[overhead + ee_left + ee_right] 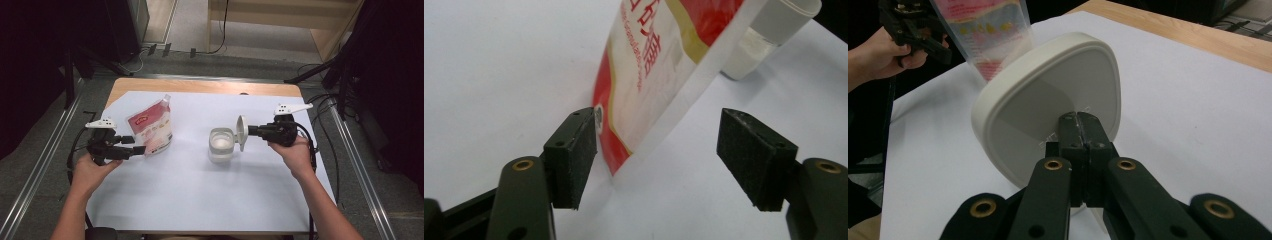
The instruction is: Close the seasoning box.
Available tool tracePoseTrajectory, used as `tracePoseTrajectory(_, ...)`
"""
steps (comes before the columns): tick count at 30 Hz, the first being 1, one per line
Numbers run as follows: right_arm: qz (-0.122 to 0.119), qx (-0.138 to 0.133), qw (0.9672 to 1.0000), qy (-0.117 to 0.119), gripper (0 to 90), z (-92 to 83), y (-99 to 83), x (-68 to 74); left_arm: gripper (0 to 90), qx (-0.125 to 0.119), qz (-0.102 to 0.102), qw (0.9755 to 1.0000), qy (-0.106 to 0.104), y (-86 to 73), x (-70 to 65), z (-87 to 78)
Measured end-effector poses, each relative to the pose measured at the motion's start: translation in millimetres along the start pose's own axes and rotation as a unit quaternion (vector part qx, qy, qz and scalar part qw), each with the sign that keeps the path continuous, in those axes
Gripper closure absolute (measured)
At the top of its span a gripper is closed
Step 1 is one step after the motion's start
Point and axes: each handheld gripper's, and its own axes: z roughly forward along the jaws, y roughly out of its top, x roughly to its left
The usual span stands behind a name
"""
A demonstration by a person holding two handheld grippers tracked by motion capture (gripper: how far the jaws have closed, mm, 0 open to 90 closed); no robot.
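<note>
A red and white stand-up pouch (pixel 151 127) stands on the white sheet at the left. My left gripper (pixel 136 145) is at its lower corner and open. In the left gripper view the pouch's bottom edge (pixel 659 65) lies between the two pads (pixel 571 160) with a wide gap on the right side. My right gripper (pixel 250 131) is shut on a white rounded lid (pixel 242 131), held on edge just right of a clear container (pixel 221 146). In the right gripper view the jaws pinch the lid (pixel 1048 105) at its face, my right gripper (pixel 1082 120) being fully closed.
A white sheet (pixel 200 190) covers most of the wooden table (pixel 200 86). Metal rails and cables run along both sides. The right gripper view shows the pouch (pixel 993 30) and the other hand's gripper (pixel 913 25) beyond the lid.
</note>
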Motion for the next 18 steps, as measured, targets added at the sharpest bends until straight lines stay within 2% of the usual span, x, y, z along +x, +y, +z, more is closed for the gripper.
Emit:
tracePoseTrajectory(11,-0.007,0.011,0.9998,0.012,90.0,24.9,6.1,5.8,33.7,-0.002,-0.004,1.0000,0.007,-2.7,1.6,-2.5)
tracePoseTrajectory(16,-0.013,0.020,0.9996,0.017,89.9,33.2,5.8,9.7,33.4,-0.001,-0.004,1.0000,0.003,-3.4,2.0,-1.2)
tracePoseTrajectory(18,-0.013,0.023,0.9995,0.017,87.2,34.3,5.2,10.6,33.2,0.001,-0.002,1.0000,0.007,-3.3,1.6,-0.6)
